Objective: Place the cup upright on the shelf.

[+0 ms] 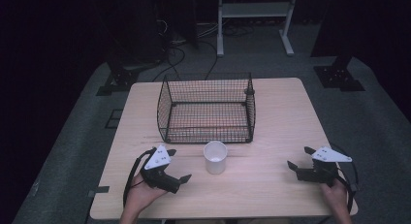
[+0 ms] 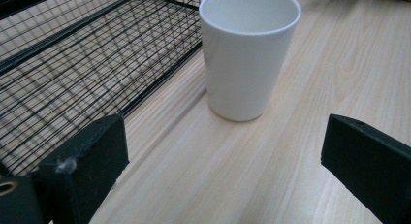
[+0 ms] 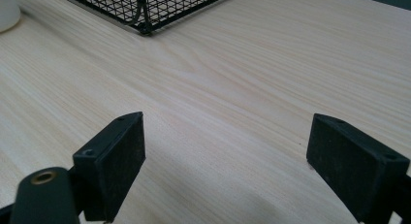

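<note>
Left tongs (image 1: 178, 165), right tongs (image 1: 298, 157) agape, empty; cup (image 1: 215, 157) between, nearer left.

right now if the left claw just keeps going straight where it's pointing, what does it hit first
Most likely the white cup: it stands upright straight ahead of the open left claw, beside the wire basket, with bare table between. Exact distance is unclear.

Smooth white plastic cup (image 2: 247, 54), black wire-mesh basket (image 1: 206, 107), pale matt wood-grain table (image 3: 252, 73)

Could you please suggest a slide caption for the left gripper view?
Open left gripper faces an upright white plastic cup beside a black wire basket on a light wooden table.
</note>
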Action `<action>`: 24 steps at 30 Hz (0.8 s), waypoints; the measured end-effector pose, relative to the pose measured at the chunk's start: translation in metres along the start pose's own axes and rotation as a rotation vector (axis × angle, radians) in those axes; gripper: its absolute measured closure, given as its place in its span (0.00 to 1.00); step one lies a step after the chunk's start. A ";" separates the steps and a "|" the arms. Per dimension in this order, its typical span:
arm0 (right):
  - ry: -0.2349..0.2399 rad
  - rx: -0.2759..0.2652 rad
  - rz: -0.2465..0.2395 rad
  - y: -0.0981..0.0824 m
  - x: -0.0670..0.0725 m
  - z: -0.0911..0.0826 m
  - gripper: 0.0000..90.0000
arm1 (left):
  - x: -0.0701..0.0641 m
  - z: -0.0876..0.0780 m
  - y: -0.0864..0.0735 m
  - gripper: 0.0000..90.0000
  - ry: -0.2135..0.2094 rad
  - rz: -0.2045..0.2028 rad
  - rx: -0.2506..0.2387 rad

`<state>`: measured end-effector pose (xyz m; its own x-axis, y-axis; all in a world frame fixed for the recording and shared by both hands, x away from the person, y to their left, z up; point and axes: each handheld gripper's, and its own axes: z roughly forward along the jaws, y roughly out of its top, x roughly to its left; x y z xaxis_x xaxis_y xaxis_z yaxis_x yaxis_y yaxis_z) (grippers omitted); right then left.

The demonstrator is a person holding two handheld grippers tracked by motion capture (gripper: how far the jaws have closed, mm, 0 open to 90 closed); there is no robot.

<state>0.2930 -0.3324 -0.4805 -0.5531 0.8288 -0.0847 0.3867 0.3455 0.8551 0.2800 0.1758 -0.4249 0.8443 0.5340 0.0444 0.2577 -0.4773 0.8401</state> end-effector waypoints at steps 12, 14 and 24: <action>0.003 -0.002 -0.001 0.000 0.000 0.000 0.15 | -0.007 0.019 0.016 0.03 -0.038 0.021 0.036; 0.004 -0.002 -0.002 0.000 0.000 0.000 0.15 | -0.008 0.023 0.019 0.03 -0.043 0.025 0.043; 0.006 -0.003 -0.001 0.000 0.000 0.000 0.15 | -0.010 0.040 0.031 0.03 -0.074 0.042 0.076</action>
<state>0.2928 -0.3323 -0.4804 -0.5580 0.8257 -0.0830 0.3835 0.3453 0.8565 0.2987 0.1274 -0.4209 0.8868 0.4607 0.0365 0.2538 -0.5515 0.7946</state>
